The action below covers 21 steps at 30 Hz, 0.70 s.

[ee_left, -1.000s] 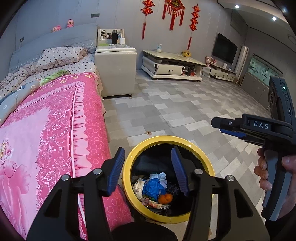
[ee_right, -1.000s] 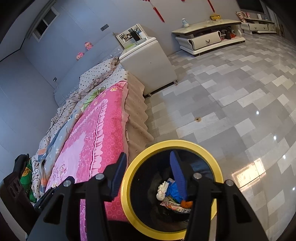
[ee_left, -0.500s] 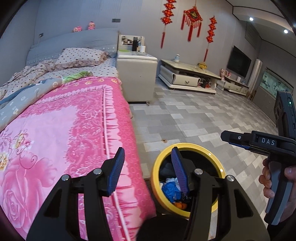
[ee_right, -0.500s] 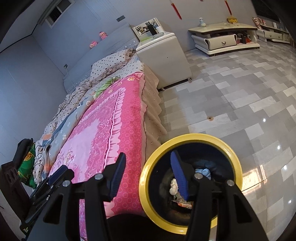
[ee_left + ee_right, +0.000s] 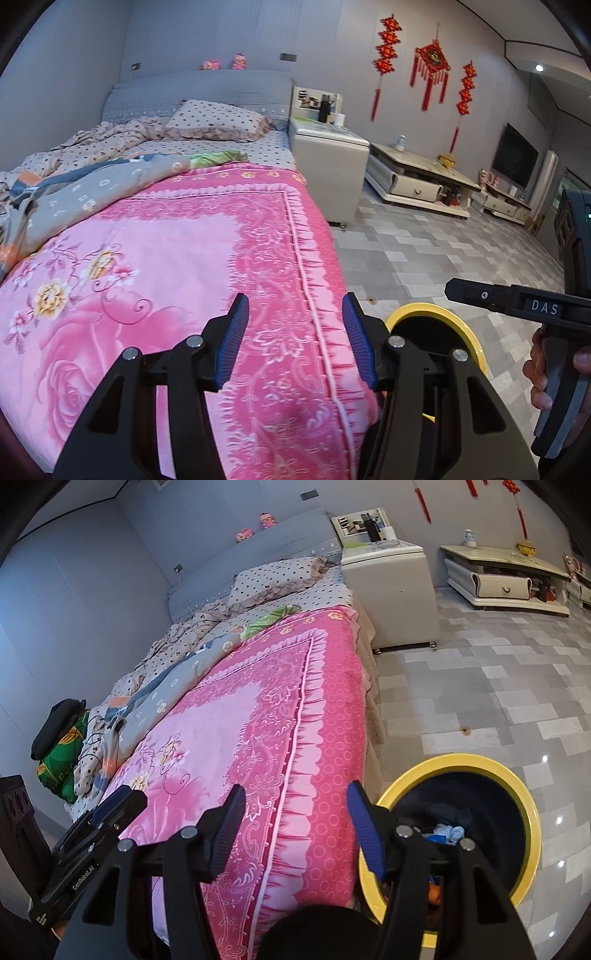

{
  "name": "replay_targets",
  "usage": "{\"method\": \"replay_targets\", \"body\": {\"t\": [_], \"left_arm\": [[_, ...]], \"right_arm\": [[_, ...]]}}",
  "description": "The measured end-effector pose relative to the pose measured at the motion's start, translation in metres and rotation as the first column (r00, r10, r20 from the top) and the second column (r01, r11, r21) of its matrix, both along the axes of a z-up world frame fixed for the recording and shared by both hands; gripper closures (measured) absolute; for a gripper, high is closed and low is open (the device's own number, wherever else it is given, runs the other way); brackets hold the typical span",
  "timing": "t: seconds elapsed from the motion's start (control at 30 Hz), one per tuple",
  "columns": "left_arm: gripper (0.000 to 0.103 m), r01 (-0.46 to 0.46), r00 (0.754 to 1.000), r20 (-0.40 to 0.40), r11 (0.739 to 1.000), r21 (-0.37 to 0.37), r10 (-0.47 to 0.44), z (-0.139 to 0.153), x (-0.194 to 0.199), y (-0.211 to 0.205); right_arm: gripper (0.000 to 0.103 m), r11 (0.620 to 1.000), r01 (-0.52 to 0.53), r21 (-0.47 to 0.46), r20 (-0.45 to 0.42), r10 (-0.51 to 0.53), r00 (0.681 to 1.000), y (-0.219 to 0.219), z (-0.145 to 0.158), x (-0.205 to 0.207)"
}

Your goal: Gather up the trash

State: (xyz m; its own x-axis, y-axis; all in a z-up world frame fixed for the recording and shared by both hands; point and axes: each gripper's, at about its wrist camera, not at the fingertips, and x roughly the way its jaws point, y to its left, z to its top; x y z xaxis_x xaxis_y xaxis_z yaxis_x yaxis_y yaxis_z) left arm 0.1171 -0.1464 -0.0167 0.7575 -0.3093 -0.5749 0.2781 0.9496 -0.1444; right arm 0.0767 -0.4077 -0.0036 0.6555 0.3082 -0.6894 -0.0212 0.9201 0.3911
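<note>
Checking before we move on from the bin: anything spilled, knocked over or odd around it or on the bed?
Nothing spilled: the bin stands upright beside the bed, trash inside. One small orange-brown speck lies on the floor tiles beyond it. The bedding near the pillow is rumpled.

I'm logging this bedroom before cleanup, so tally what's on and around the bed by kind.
Yellow-rimmed trash bin: 1
Polka-dot pillow: 1
Pink floral blanket: 1
Pink dolls on the headboard: 2
Red hanging wall ornaments: 3
White bedside cabinet: 1
Total: 9
</note>
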Motion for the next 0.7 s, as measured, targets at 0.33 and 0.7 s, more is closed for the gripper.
{"method": "replay_targets", "body": {"t": [0.33, 0.7], "left_arm": [[0.048, -0.146, 0.989, 0.029, 0.989, -0.001, 0.146, 0.006, -0.014, 0.081], [0.030, -0.253, 0.965, 0.067, 0.968, -0.007, 0.253, 0.003, -0.036, 0.133]], "right_arm": [[0.049, 0.992, -0.127, -0.027, 0.023, 0.127, 0.992, 0.079, 0.008, 0.013], [0.030, 0.987, -0.128, -0.098, 0.071, 0.135, 0.988, 0.131, 0.001, 0.010]]}}
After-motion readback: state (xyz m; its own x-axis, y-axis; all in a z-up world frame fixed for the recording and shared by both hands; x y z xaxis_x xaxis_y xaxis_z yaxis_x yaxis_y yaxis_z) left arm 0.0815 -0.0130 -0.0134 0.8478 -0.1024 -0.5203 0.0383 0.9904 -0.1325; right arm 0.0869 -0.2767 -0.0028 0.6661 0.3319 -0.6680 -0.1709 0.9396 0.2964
